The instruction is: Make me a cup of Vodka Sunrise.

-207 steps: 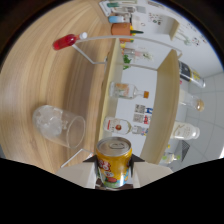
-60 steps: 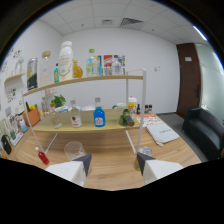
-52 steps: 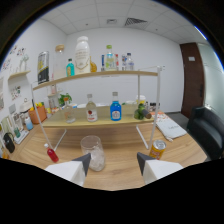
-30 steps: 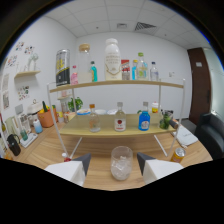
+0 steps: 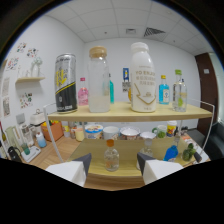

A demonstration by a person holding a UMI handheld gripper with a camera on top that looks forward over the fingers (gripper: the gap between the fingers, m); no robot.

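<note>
My gripper (image 5: 112,167), jaws spread and empty, faces the small bottle (image 5: 111,156) on the shelf (image 5: 150,112); fetching an ingredient, I must next advance squarely.

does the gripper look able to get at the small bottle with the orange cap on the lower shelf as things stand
Probably yes. The small orange-capped bottle stands just ahead of the open gripper, lined up with the gap between its fingers, with nothing in front of it on the lower shelf.

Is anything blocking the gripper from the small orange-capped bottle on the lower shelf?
Nothing visible. The small bottle stands just ahead of the open gripper, in line with the gap between its fingers, with bare shelf before it.
</note>
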